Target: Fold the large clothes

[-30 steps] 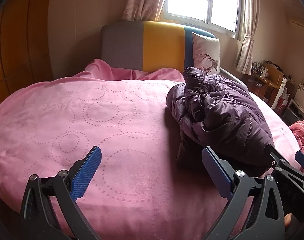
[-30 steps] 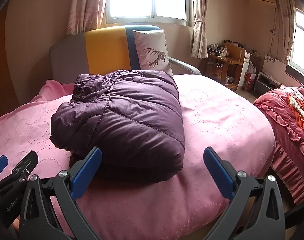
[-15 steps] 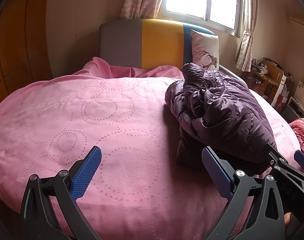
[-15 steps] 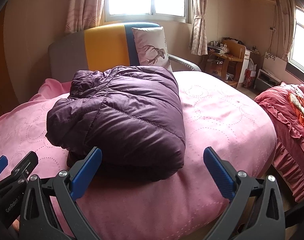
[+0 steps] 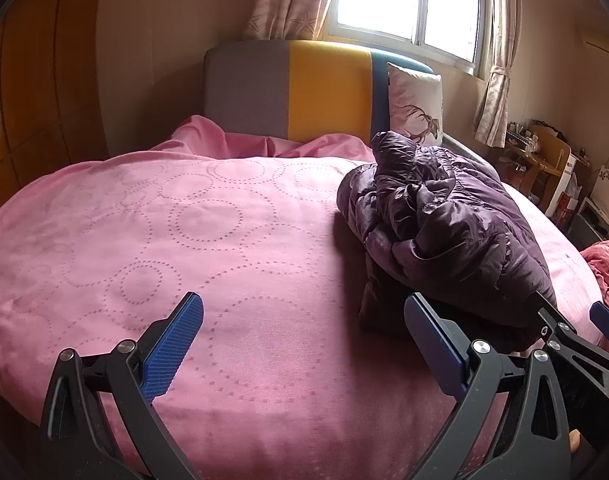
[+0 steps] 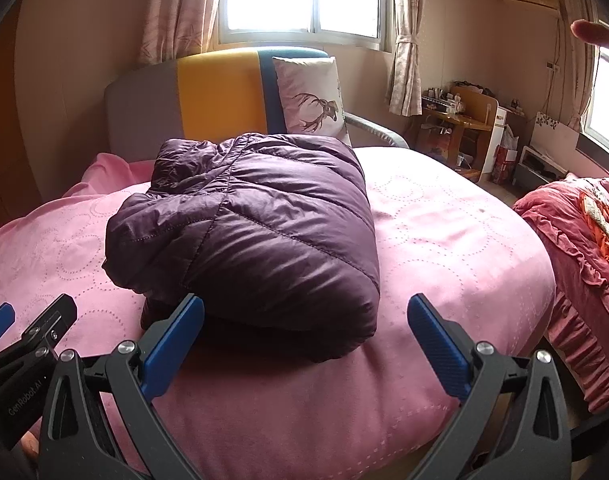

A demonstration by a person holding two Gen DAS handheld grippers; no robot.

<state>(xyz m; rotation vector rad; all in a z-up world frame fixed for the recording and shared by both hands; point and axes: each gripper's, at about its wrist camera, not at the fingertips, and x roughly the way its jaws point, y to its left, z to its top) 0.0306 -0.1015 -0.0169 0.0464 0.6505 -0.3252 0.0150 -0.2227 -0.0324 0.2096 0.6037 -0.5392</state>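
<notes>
A dark purple puffer jacket (image 6: 260,236) lies folded in a thick bundle on the pink bed (image 6: 444,232). In the left wrist view the jacket (image 5: 444,236) sits to the right on the bed (image 5: 144,240), its rumpled folded edges facing me. My left gripper (image 5: 304,316) is open and empty above the bedspread, left of the jacket. My right gripper (image 6: 304,320) is open and empty just in front of the jacket's near edge, not touching it. Each gripper shows at the edge of the other's view.
A grey, yellow and blue headboard (image 6: 208,96) and a deer-print pillow (image 6: 312,104) stand behind the jacket. A red ruffled bedding heap (image 6: 584,248) lies to the right of the bed. A wooden desk (image 6: 460,120) stands by the window. A wooden wardrobe (image 5: 32,100) is at left.
Both grippers have drifted back slightly, so the jacket and bed sit a little lower and farther in view. Both stay open. The jacket has not moved.
</notes>
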